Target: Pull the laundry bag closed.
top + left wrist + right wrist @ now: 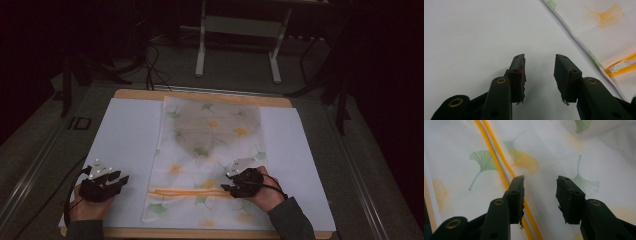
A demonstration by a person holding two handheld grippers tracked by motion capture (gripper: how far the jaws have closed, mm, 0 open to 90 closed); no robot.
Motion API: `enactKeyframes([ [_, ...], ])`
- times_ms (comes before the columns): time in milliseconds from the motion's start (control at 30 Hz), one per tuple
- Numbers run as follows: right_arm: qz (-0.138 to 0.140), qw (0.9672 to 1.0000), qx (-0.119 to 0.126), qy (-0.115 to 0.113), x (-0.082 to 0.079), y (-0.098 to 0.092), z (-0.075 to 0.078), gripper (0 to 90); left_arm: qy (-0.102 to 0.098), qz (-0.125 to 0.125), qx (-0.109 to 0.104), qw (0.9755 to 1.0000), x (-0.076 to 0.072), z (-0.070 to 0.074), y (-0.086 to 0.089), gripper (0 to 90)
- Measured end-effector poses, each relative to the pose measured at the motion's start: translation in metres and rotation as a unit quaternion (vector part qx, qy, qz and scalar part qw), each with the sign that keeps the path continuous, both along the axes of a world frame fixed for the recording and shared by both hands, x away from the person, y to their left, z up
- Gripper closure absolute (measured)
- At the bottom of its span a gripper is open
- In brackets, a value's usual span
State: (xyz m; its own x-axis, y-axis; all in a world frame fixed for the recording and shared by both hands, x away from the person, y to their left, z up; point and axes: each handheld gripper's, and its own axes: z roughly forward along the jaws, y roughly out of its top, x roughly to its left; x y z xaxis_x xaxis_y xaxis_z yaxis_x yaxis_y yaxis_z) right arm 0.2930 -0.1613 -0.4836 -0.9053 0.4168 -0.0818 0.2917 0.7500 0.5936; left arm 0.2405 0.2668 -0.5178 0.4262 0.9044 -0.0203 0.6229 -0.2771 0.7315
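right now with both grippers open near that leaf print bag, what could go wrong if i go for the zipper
1. The right gripper hangs open over thin, loosely rippled fabric beside the orange zipper; closing here could pinch cloth instead of the zipper.
2. The left gripper is open over the bare white board, off the mesh bag, so nothing pins the bag. A one-sided pull may drag or bunch it.
3. The bag's near edge lies close to the table's front edge and could slide off.

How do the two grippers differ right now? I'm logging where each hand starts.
The left gripper sits over the bare white sheet, beside the leaf-print bag; the right gripper is over the bag, at its orange zipper. Left points toward the bag's edge; right points along the zipper. Both are open and hold nothing.
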Motion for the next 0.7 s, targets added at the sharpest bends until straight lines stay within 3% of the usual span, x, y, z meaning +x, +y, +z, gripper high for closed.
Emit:
enactKeyframes([
  [167,0.009,1.0,0.001,0.0,0.0,0.007,0.001,57.5,-0.014,-0.004,0.011,0.9998,-0.001,0.002,-0.001,61.2],
  [400,0.028,0.9996,0.001,0.004,0.0,0.021,0.003,63.1,-0.011,0.004,0.01,0.9999,-0.001,0.002,0.001,62.1],
  [700,0.054,0.9985,0.002,0.005,0.0,0.037,0.002,63.9,-0.004,0.005,0.006,1.0,-0.001,0.003,0.002,62.6],
])
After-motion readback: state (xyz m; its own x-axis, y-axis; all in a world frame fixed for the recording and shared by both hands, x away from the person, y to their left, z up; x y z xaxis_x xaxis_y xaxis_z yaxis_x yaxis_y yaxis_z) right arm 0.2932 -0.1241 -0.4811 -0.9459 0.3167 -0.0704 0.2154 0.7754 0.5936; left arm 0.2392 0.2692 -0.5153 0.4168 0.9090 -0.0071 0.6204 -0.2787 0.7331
